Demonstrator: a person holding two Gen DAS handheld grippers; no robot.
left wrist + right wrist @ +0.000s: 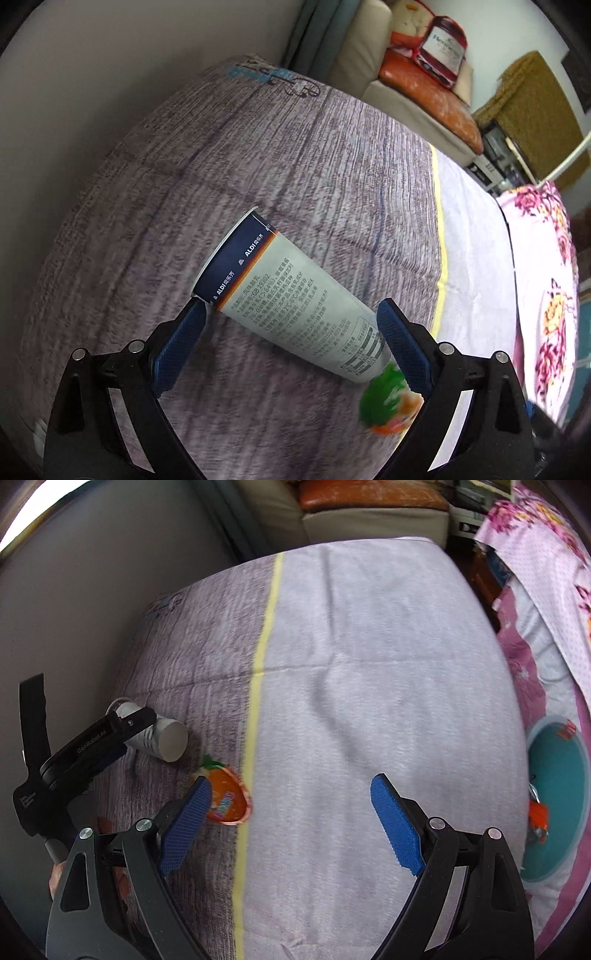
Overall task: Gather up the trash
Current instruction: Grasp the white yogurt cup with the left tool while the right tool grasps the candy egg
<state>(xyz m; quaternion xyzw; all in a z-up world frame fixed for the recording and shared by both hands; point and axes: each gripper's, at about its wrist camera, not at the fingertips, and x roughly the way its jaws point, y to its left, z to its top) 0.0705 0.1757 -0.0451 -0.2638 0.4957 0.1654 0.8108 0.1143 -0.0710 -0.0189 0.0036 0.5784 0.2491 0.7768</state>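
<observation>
A white ALDI paper cup [295,299] with a dark blue rim band lies on its side on the purple-grey cloth [258,155]. My left gripper [291,325] is open, its blue pads on either side of the cup, not closed on it. An orange and green carrot-shaped wrapper [391,402] lies by the cup's base. In the right wrist view the cup [162,738] and the wrapper [225,797] lie at the left, with the left gripper's body over the cup. My right gripper [291,812] is open and empty above the pale cloth, its left pad beside the wrapper.
A teal bin [557,794] with some trash stands on the floor at the right. A pink floral blanket [546,295] hangs by the table's right edge. A beige sofa with an orange cushion [428,92] stands behind. A grey wall [74,609] borders the table on the left.
</observation>
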